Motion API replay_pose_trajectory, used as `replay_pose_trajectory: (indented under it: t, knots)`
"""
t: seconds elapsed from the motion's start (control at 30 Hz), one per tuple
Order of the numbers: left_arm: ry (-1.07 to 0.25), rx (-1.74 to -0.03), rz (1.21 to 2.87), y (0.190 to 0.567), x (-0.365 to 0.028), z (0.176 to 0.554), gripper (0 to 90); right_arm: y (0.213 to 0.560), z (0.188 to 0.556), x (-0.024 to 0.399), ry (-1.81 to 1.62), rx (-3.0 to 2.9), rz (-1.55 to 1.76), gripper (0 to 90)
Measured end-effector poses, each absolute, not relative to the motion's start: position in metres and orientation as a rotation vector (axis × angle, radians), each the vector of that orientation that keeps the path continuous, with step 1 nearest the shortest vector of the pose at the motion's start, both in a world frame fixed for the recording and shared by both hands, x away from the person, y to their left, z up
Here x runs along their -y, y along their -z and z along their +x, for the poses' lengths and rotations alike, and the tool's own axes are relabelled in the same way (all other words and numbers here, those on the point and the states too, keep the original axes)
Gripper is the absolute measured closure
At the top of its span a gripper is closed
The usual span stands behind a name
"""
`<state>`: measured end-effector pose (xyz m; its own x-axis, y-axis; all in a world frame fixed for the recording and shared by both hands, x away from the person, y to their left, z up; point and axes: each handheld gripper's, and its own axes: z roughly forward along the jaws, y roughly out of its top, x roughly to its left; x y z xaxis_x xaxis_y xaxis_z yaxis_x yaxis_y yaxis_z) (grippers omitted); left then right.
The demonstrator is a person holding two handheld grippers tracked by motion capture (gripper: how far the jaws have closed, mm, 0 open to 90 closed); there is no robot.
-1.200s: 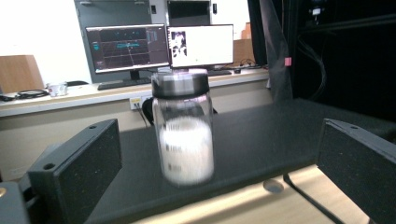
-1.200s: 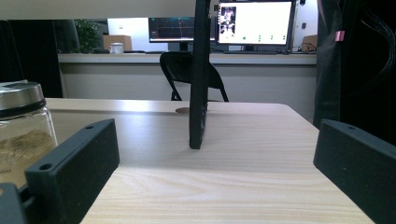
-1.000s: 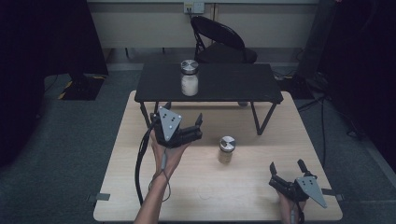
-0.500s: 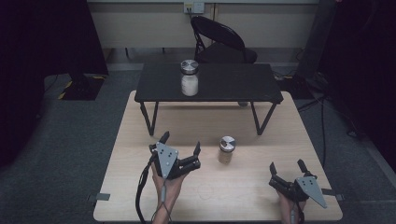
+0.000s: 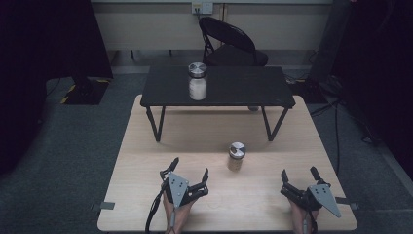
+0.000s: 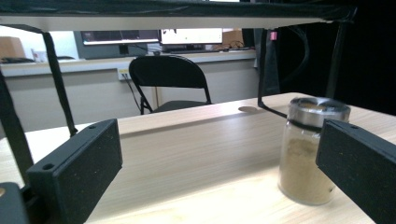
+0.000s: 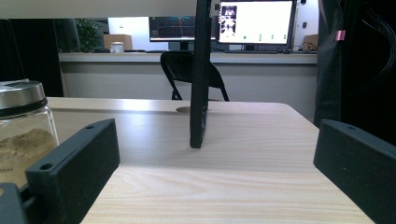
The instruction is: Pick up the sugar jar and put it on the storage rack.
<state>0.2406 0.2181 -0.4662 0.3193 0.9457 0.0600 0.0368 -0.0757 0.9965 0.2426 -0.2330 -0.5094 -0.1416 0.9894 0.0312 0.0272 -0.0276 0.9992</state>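
A small jar of brown powder [image 5: 236, 156] with a metal lid stands on the light wooden table [image 5: 136, 141], right of centre. The same brown jar [image 6: 312, 151] stands partly behind the right jaw in the left gripper view, and this brown jar [image 7: 21, 133] sits at the left edge of the right gripper view. A jar of white powder [image 5: 197, 81] stands on the black raised shelf [image 5: 243, 87]. My left gripper [image 5: 189, 171] rests low near the table's front edge, open and empty. My right gripper [image 5: 299, 174] sits at the front right, open and empty.
The black shelf stands on thin legs [image 5: 154, 123] over the table's far half, and one leg [image 7: 200, 79] rises ahead of the right gripper. A black folding chair [image 5: 230, 44] stands beyond the table. Grey carpet surrounds it.
My left gripper has drawn back from near the shelf toward the table's front edge and come down low. The right gripper and both jars have stayed put.
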Motion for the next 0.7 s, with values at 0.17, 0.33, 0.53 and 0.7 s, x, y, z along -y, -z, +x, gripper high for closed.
replay_pose_trajectory:
  t: [0.17, 0.33, 0.53, 0.7]
  knots:
    - [-0.958, -0.981, 1.414, 0.48, -0.223, 0.24, 0.0, 0.509, 0.243, 0.233, -1.322, -1.318, 1.18, 0.0]
    - [-0.956, -0.986, 1.421, 0.487, -0.225, 0.239, 0.0, 0.509, 0.243, 0.232, -1.321, -1.316, 1.181, 0.0]
    - [-0.967, -0.98, 1.391, 0.495, -0.227, 0.237, 0.0, 0.509, 0.243, 0.232, -1.321, -1.316, 1.181, 0.0]
    - [-1.007, -1.03, 1.363, 0.496, -0.218, 0.234, 0.0, 0.509, 0.243, 0.233, -1.322, -1.319, 1.181, 0.0]
